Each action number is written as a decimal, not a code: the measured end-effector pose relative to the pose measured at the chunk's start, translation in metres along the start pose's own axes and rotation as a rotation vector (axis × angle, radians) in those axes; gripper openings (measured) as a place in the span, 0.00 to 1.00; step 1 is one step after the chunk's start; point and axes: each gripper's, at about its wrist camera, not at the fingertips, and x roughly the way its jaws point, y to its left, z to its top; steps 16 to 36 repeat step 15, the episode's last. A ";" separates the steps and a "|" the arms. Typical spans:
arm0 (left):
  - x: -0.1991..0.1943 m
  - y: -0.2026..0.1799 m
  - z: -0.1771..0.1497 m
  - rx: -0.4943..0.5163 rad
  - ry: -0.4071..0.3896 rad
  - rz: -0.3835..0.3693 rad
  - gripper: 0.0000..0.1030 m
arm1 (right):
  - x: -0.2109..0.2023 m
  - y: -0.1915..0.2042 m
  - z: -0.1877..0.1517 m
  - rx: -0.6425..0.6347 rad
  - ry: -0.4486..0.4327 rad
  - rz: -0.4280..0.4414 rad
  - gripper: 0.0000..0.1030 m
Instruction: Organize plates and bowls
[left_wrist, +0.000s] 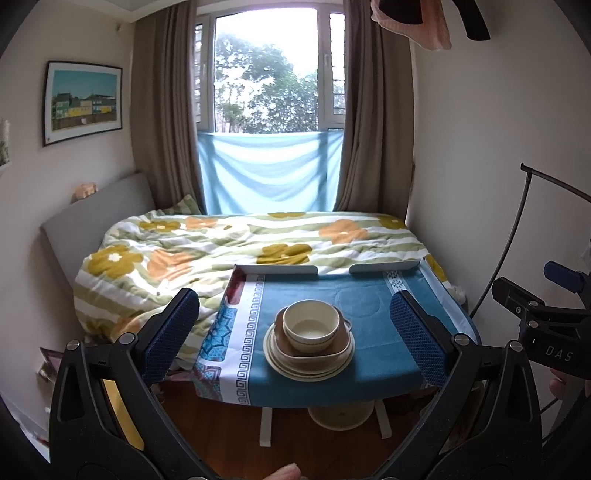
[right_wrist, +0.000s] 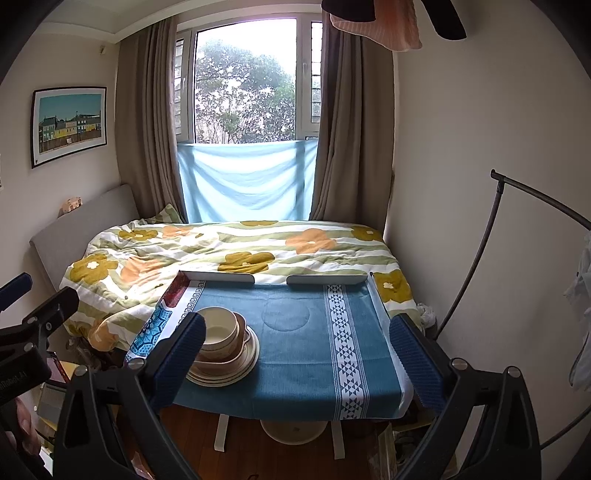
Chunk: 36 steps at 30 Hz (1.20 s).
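Note:
A stack of dishes stands on the table with the blue cloth: a cream bowl on top, a brown squarish bowl under it, and cream plates at the bottom. In the right wrist view the cream bowl and plates sit at the table's left front. My left gripper is open and empty, held back from the table with the stack between its fingers in view. My right gripper is open and empty, in front of the table.
A bed with a flowered duvet lies behind the table. White rails edge the table's far side. A round white base and white legs stand under it on the wood floor. A black curved stand rises at the right.

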 end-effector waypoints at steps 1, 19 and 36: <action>-0.001 0.000 0.000 0.005 -0.004 0.006 1.00 | 0.000 0.000 0.000 -0.001 -0.001 0.000 0.96; -0.003 0.002 0.002 -0.010 -0.019 0.014 1.00 | 0.003 0.003 0.002 -0.005 0.011 0.010 0.96; -0.003 0.002 0.002 -0.010 -0.019 0.014 1.00 | 0.003 0.003 0.002 -0.005 0.011 0.010 0.96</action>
